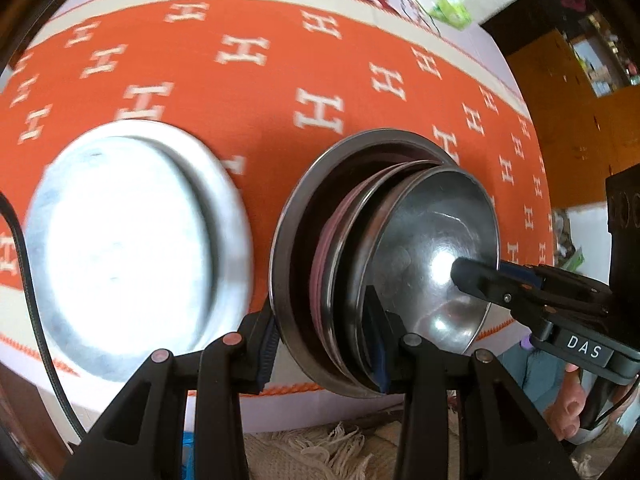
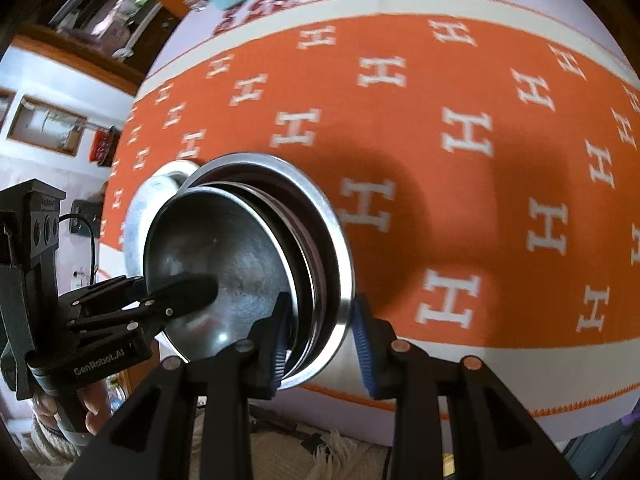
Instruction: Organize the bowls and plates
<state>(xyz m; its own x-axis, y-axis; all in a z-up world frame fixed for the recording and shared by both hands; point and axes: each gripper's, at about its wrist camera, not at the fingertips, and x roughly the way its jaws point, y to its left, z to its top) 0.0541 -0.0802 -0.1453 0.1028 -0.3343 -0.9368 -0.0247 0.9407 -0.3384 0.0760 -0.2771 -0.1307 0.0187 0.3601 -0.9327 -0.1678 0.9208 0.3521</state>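
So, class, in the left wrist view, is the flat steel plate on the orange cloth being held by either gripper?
No: the flat plate lies alone on the cloth, while both grippers clamp the nested stack.

Nested bowls [image 1: 404,248] sit in a plate [image 1: 296,216], right of another plate [image 1: 132,240].

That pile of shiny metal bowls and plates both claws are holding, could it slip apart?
Probably, somewhat. The stack of steel dishes looks polished, so the pieces likely slide on each other; the inner bowl already sits askew. The left gripper and right gripper pinch opposite rims, which should steady it. It seems stiff, not fragile.
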